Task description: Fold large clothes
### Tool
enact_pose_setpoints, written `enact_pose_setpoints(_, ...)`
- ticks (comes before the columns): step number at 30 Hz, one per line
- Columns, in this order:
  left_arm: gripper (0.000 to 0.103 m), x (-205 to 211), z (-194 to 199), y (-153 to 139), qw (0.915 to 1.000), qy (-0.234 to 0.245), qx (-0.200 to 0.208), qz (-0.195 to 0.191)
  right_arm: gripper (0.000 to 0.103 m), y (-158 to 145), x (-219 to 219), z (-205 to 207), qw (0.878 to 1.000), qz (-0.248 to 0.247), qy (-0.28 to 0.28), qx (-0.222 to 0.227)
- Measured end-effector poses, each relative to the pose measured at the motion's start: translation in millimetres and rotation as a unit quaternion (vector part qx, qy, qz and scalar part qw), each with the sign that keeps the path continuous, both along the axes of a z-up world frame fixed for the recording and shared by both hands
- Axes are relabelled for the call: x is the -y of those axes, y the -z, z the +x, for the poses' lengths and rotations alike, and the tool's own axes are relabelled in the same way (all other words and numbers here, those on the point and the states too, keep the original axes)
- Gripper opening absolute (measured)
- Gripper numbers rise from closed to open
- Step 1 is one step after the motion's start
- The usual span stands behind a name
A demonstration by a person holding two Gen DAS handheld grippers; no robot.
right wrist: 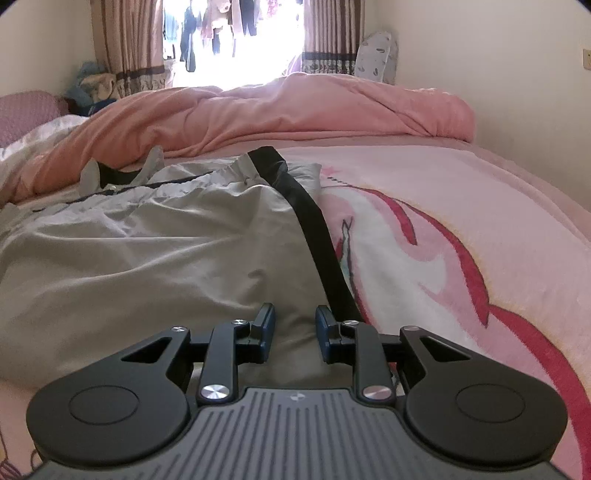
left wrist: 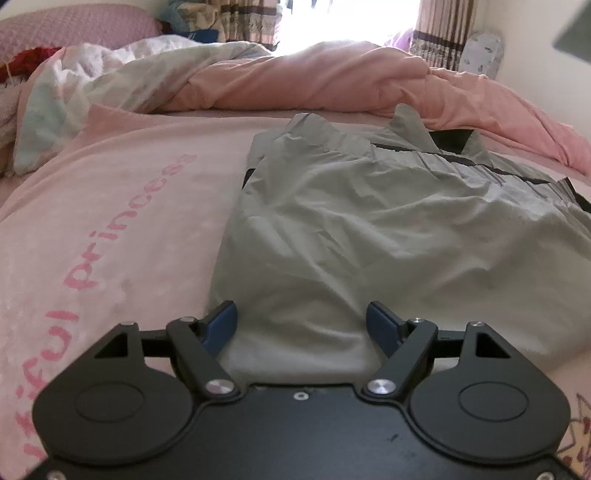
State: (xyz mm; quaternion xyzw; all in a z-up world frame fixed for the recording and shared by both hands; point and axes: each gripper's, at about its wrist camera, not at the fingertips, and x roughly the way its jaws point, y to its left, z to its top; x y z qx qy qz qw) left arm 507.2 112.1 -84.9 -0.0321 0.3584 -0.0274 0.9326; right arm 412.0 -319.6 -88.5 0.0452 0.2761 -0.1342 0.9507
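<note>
A large grey garment [left wrist: 369,236] with black trim lies rumpled on the pink bed blanket [left wrist: 110,221]. My left gripper [left wrist: 301,325] is open, its blue pads standing either side of the garment's near left edge, low over the cloth. In the right wrist view the same grey garment [right wrist: 147,258] shows with a black stripe [right wrist: 314,236] down its right side. My right gripper [right wrist: 295,328] is partly open over the garment's near right edge, just left of the stripe, with nothing pinched between its pads.
A bunched pink duvet [left wrist: 314,85] lies across the far side of the bed, also in the right wrist view [right wrist: 295,107]. A pink pillow [left wrist: 74,29] is at far left. Curtains [right wrist: 332,37] and a bright window stand behind. A wall [right wrist: 517,92] runs along the right.
</note>
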Motion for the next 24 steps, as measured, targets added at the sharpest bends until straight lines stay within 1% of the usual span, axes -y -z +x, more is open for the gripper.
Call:
enact_pose_setpoints(2,0.076,-3,-6,-6,0.9998,-0.015,-0.004,-0.01,0.03,-7,-3,0,1.0,0.002,0.011,-0.011)
enact_pose_setpoints(4,0.076,-6,-20,-14,0.9996,-0.02,0.006,-0.022,0.031,-17,-12,-4,1.0,0.005,0.017,-0.007)
enact_pose_setpoints(6,0.076,-8,-34,-19,0.9989,-0.034,0.007,-0.032,0.031,-28,-28,-12,1.0,0.018,-0.003,0.017)
enact_pose_setpoints(7,0.076,-10,-41,-21,0.9982,-0.044,0.007,-0.041,0.031,-35,-42,-15,0.999,0.022,-0.023,0.029)
enact_pose_setpoints(8,0.076,-13,-48,-21,0.9971,-0.055,0.007,-0.053,0.031,-40,-54,-17,0.998,0.023,-0.039,0.036)
enact_pose_setpoints(9,0.076,-16,-55,-20,0.9951,-0.065,0.004,-0.075,0.031,-44,-68,-17,0.997,0.023,-0.056,0.044)
enact_pose_setpoints(11,0.076,-23,-65,-16,0.9891,-0.079,-0.004,-0.124,0.035,-50,-99,-16,0.993,0.022,-0.098,0.055)
enact_pose_setpoints(13,0.076,-28,-71,-8,0.9795,-0.093,-0.016,-0.178,0.037,-51,-125,-9,0.99,0.026,-0.13,0.056)
enact_pose_setpoints(15,0.076,-32,-73,1,0.9695,-0.108,-0.027,-0.219,0.037,-46,-148,3,0.987,0.034,-0.148,0.047)
enact_pose_setpoints(16,0.076,-32,-73,3,0.9658,-0.115,-0.028,-0.231,0.037,-43,-155,7,0.987,0.039,-0.152,0.043)
enact_pose_setpoints(17,0.076,-31,-74,4,0.9634,-0.122,-0.021,-0.238,0.037,-38,-162,12,0.986,0.045,-0.156,0.037)
enact_pose_setpoints(18,0.076,-31,-74,5,0.9622,-0.128,-0.013,-0.24,0.037,-34,-168,16,0.986,0.051,-0.157,0.032)
enact_pose_setpoints(20,0.076,-32,-69,5,0.9595,-0.134,-0.012,-0.248,0.037,-26,-173,21,0.986,0.054,-0.154,0.024)
enact_pose_setpoints(22,0.076,-34,-64,6,0.9562,-0.139,-0.005,-0.258,0.037,-21,-181,20,0.988,0.041,-0.147,0.028)
enact_pose_setpoints(24,0.076,-38,-60,7,0.9506,-0.146,0.003,-0.274,0.037,-17,-185,23,0.988,0.025,-0.146,0.031)
